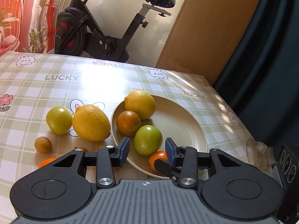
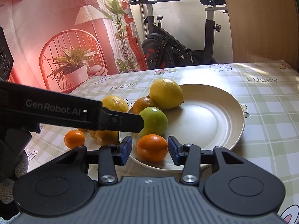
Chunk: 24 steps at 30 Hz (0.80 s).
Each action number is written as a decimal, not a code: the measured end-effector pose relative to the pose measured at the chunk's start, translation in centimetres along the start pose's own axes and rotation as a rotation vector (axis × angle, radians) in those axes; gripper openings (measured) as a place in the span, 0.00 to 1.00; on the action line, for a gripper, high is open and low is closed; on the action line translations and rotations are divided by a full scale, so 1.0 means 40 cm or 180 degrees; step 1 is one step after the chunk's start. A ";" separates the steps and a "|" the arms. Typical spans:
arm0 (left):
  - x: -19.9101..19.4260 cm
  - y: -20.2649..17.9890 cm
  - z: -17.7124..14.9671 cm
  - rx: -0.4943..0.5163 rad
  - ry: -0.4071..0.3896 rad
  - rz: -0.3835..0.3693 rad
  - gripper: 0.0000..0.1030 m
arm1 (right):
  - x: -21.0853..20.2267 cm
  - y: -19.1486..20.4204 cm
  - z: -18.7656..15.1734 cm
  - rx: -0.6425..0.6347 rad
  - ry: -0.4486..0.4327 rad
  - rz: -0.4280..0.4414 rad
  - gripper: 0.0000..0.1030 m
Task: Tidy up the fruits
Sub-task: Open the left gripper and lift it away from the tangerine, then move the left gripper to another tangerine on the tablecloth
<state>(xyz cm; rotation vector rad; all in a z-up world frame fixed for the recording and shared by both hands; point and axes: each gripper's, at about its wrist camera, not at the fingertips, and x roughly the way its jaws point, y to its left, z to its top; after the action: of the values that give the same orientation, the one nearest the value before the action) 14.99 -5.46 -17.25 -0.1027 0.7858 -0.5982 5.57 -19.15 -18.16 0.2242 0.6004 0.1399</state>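
Note:
A cream plate (image 1: 186,115) (image 2: 205,115) holds a lemon (image 1: 140,104) (image 2: 165,93), a dark orange (image 1: 128,123) (image 2: 144,103), a green fruit (image 1: 147,140) (image 2: 155,121) and a mandarin (image 1: 158,158) (image 2: 152,147). My left gripper (image 1: 147,147) is open around the green fruit, with a gap at each pad. My right gripper (image 2: 150,145) is open, and the mandarin sits on the plate's near rim between its fingers. Left of the plate lie a second lemon (image 1: 90,123) (image 2: 115,102), a yellow-green fruit (image 1: 58,120), a small brown fruit (image 1: 43,144) and small oranges (image 1: 46,162) (image 2: 74,139).
The checked tablecloth (image 1: 56,85) covers the table, whose right edge is close to the plate. Crumpled clear plastic (image 1: 259,149) lies at that edge. Behind the table are an exercise bike (image 1: 93,28), a wooden panel (image 1: 205,28) and a dark curtain (image 1: 271,56).

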 end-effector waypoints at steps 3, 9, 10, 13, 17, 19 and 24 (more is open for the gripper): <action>-0.034 0.039 0.016 -0.0109 -0.0092 0.0090 0.43 | -0.006 0.002 0.006 -0.0013 -0.0045 -0.0004 0.45; -0.095 0.120 0.050 -0.0226 -0.0255 0.0240 0.42 | -0.015 0.010 0.008 -0.0022 -0.0109 0.0027 0.45; -0.104 0.132 0.051 -0.0242 -0.0273 0.0278 0.42 | -0.016 0.012 0.009 -0.0032 -0.0117 0.0033 0.45; -0.129 0.165 0.047 -0.0268 -0.0279 0.0393 0.42 | -0.022 0.022 0.014 -0.0081 -0.0154 0.0066 0.45; -0.151 0.215 0.033 -0.0365 -0.0226 0.0464 0.42 | -0.023 0.041 0.020 -0.0144 -0.0174 0.0136 0.45; -0.151 0.229 0.023 -0.0388 -0.0168 0.0462 0.43 | -0.020 0.056 0.021 -0.0197 -0.0158 0.0177 0.45; -0.155 0.263 0.003 -0.0440 -0.0150 0.0420 0.43 | 0.004 0.103 0.018 -0.0355 -0.0031 0.0310 0.45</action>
<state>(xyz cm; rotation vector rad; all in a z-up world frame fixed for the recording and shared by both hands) 16.57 6.60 -16.41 -0.1897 0.7815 -0.4150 5.84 -15.28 -16.64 0.1459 0.5702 0.2655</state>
